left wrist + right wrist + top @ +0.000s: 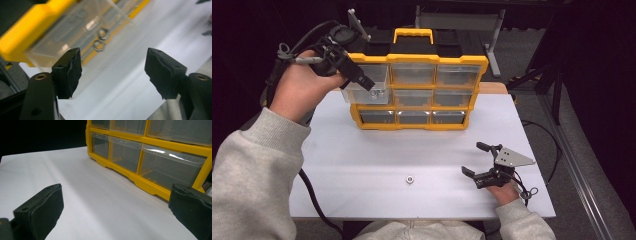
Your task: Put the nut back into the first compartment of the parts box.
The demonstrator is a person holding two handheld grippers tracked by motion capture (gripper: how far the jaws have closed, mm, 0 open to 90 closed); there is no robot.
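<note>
L gripper (362, 80): raised off the table, jaws spread wide, nothing between them. Just ahead of its tips, a clear drawer (368, 84) stands pulled out of the upper-left slot of the yellow organizer (417, 92); two nuts (101, 40) lie in it, touching each other. The drawer's long axis runs out from the cabinet face toward the person, open top up.

R gripper (482, 162): low at the near-right of the table, resting on the surface, jaws wide, empty. Its tips point toward the organizer's bottom row, well apart from it. Left of it, a single nut (410, 179) lies flat on the bare top.

Surface: white table (362, 165), plain, matte. Organizer upright near the far edge, 3x3 clear drawers, handle up.

Room: dark surround, grey floor, metal frame legs behind the table, cables at the right.
</note>
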